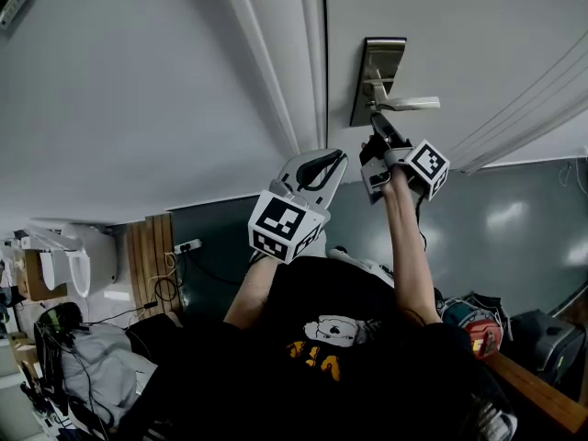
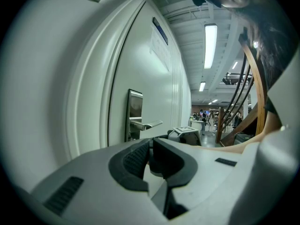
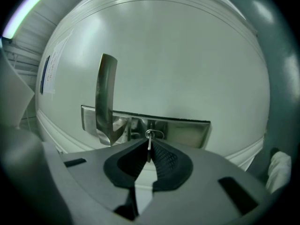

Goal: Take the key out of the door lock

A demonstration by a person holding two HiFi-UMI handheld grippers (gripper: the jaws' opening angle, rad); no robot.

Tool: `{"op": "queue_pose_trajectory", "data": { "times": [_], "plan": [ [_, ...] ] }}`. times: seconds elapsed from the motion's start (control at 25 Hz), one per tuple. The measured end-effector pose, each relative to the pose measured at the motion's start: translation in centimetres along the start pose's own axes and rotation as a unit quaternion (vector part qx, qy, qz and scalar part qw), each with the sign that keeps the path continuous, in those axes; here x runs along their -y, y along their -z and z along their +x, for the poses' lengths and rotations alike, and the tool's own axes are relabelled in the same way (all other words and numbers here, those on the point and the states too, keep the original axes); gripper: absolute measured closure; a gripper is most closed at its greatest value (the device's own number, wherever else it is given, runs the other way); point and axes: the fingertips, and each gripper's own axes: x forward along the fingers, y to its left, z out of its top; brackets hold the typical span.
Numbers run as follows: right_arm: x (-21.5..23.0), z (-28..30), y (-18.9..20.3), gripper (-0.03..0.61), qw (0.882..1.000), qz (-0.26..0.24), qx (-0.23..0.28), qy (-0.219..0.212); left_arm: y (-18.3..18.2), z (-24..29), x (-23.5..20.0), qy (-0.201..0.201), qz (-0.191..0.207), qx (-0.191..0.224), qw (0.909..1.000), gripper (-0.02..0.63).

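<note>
A steel lock plate with a lever handle sits on the white door. My right gripper reaches the plate just below the lever. In the right gripper view a small silver key sticks out of the lock plate, edge-on, and the right gripper is shut on it. The lever is to the left of the key. My left gripper hangs back from the door, its jaws shut with nothing in them. The left gripper view shows the plate farther ahead.
The door frame runs beside the lock, with plain wall to its left. Bags and a cluttered desk with cables lie on the floor side behind me. A wooden staircase stands to the right of the door.
</note>
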Motion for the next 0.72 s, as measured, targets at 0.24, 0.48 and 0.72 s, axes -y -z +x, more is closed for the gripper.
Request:
{"op": "queue_pose_trajectory", "data": {
  "times": [0.24,0.48,0.72],
  "plan": [
    [0.4,-1.6,0.4,0.558,1.0,0.014,-0.007,-0.017,0.3,0.3,0.0,0.003,0.0,-0.003,1.0,0.584],
    [0.3,-2.6,1.0,0.558,1.0,-0.008,-0.02,-0.015,0.4,0.5,0.7,0.009,-0.001,-0.004,1.0,0.584],
    [0.6,-4.6,2.3,0.558,0.999,-0.029,-0.041,-0.008,1.1,-0.2,1.6,0.005,-0.004,-0.013,0.9999,0.584]
  ]
}}
